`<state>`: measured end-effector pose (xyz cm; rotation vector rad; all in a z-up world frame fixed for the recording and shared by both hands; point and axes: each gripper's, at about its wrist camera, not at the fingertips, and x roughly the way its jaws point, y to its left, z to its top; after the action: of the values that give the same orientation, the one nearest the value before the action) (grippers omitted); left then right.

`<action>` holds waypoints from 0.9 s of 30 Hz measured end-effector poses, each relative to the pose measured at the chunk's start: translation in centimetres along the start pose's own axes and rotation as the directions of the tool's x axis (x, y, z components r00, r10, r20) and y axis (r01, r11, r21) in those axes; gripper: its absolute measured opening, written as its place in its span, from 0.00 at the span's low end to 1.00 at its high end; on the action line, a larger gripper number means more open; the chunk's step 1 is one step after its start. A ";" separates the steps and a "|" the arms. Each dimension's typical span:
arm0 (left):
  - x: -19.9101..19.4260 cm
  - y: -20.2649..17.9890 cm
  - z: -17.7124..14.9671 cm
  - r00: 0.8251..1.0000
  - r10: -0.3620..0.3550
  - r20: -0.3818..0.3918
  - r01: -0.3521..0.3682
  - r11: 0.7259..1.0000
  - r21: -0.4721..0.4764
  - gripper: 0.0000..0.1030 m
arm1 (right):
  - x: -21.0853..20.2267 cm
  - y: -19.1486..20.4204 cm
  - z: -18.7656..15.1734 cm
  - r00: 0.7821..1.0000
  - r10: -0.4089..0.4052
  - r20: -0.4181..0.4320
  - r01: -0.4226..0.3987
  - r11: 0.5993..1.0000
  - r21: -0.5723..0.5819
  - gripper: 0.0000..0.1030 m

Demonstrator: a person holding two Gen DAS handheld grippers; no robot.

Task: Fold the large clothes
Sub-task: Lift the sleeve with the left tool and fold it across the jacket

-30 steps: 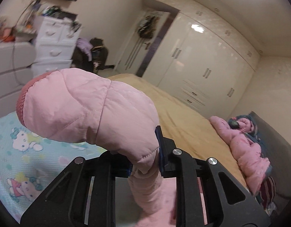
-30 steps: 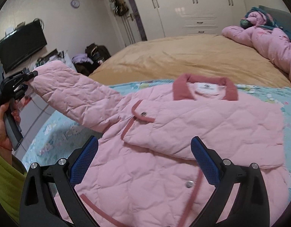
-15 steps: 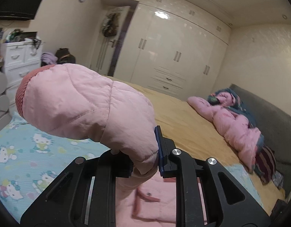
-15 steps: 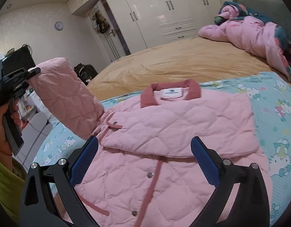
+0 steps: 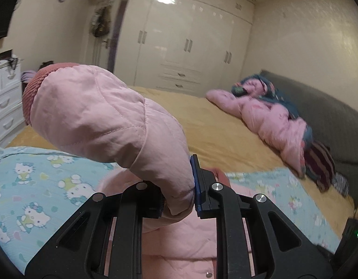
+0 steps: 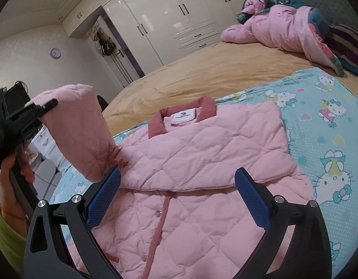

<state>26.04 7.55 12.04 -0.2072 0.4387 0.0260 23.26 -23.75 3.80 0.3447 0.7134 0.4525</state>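
Jacket (image 6: 202, 162) flat on the cartoon-cat sheet (image 6: 330, 139) w/ buttons up, one sleeve already folded across the chest. We've got the other sleeve (image 5: 104, 116) lifted off the bed, cuff end up in the air. Left gripper (image 5: 179, 200) pinching that sleeve tight btwn its pads. Right gripper (image 6: 177, 197) spread wide over the jacket front, nothing btwn its fingers. Pink bedding pile (image 6: 283, 30) well apart, far side of the tan bed (image 6: 214, 69).

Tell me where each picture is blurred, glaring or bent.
Left wrist view: the pink bedding by the headboard is motion-smeared, the wardrobe carries lamp glare, and the held sleeve is sharp. Right wrist view: sharper on the jacket, wardrobe doors bowed by the fisheye.
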 end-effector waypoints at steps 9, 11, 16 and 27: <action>5.4 -6.1 -7.2 0.980 -0.034 -0.198 0.076 0.976 0.206 0.11 | -0.2 -4.1 -0.1 0.999 -0.050 0.005 0.049 0.991 0.123 0.95; 6.7 -7.3 -9.2 0.971 -0.024 -0.239 0.085 0.965 0.249 0.11 | -0.5 -5.3 -0.2 0.998 -0.067 0.005 0.065 0.987 0.150 0.95; 8.9 -9.5 -13.3 0.954 0.013 -0.299 0.097 0.932 0.350 0.11 | -0.9 -7.8 -0.5 0.995 -0.102 0.003 0.099 0.974 0.204 0.95; 10.3 -11.9 -18.5 0.945 0.079 -0.318 0.106 0.843 0.527 0.16 | -0.6 -11.2 -0.8 0.996 -0.085 -0.016 0.085 0.948 0.305 0.95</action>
<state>28.44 -8.07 -6.41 0.3521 0.7614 -0.1495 25.38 -33.41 -1.47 0.6026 0.7993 0.2591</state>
